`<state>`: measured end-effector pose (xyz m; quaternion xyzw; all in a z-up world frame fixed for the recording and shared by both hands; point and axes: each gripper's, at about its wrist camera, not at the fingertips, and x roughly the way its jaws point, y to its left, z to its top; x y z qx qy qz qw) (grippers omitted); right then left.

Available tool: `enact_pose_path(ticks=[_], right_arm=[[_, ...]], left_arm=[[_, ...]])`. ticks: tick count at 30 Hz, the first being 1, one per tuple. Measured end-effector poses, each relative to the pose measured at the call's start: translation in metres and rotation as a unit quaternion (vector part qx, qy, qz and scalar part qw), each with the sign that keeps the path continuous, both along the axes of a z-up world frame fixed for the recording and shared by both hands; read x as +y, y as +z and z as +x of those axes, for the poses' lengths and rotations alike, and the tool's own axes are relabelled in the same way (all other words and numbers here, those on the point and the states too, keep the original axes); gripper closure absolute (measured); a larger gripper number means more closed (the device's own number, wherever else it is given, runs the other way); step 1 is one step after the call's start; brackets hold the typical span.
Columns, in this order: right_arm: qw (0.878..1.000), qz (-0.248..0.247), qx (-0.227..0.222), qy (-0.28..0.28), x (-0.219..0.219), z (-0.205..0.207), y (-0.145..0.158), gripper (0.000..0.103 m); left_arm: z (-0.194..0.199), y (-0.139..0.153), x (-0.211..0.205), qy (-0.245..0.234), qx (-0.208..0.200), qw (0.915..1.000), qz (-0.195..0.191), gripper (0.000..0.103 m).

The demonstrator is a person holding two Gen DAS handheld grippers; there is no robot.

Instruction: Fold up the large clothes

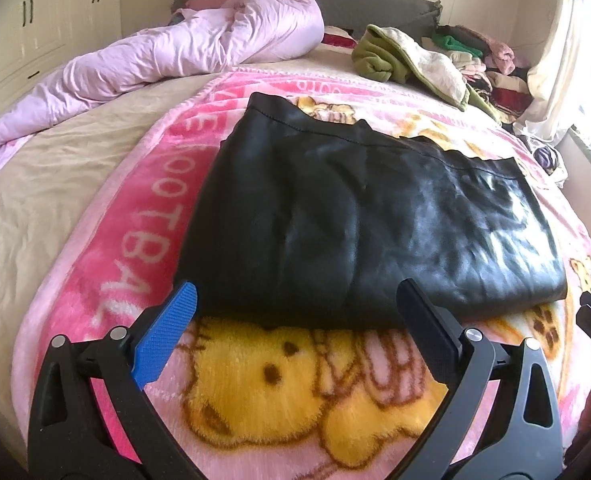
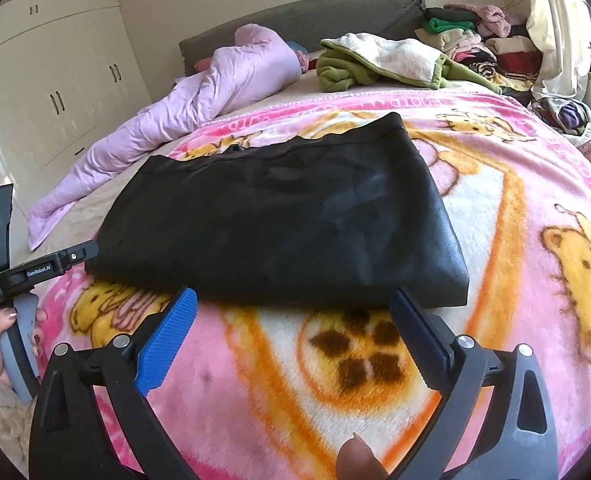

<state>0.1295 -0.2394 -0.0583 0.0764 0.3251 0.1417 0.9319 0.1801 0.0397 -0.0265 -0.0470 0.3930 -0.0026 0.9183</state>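
A black leather-like garment (image 1: 359,216) lies folded flat into a rectangle on the pink cartoon blanket (image 1: 255,392); it also shows in the right wrist view (image 2: 279,224). My left gripper (image 1: 299,300) is open and empty, its fingertips at the garment's near edge, left part. My right gripper (image 2: 293,298) is open and empty, its fingertips at the garment's near edge, right part. The left gripper's body (image 2: 35,272), held by a hand, shows at the left of the right wrist view.
A rumpled lilac duvet (image 1: 167,52) lies along the bed's far left. A green and cream garment (image 1: 407,60) and a pile of clothes (image 1: 491,72) sit at the far right by the curtain. Cream wardrobes (image 2: 47,80) stand to the left. A grey headboard (image 2: 303,20) is behind.
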Motion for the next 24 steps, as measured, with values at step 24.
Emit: enact_pose_path(ticks=[24], right_arm=[[0.993,-0.044,-0.026,0.107,0.093,0.009,0.026,0.007]], left_arm=[[-0.013,0.002,0.075,0.077,0.014,0.9936,-0.082,0.009]])
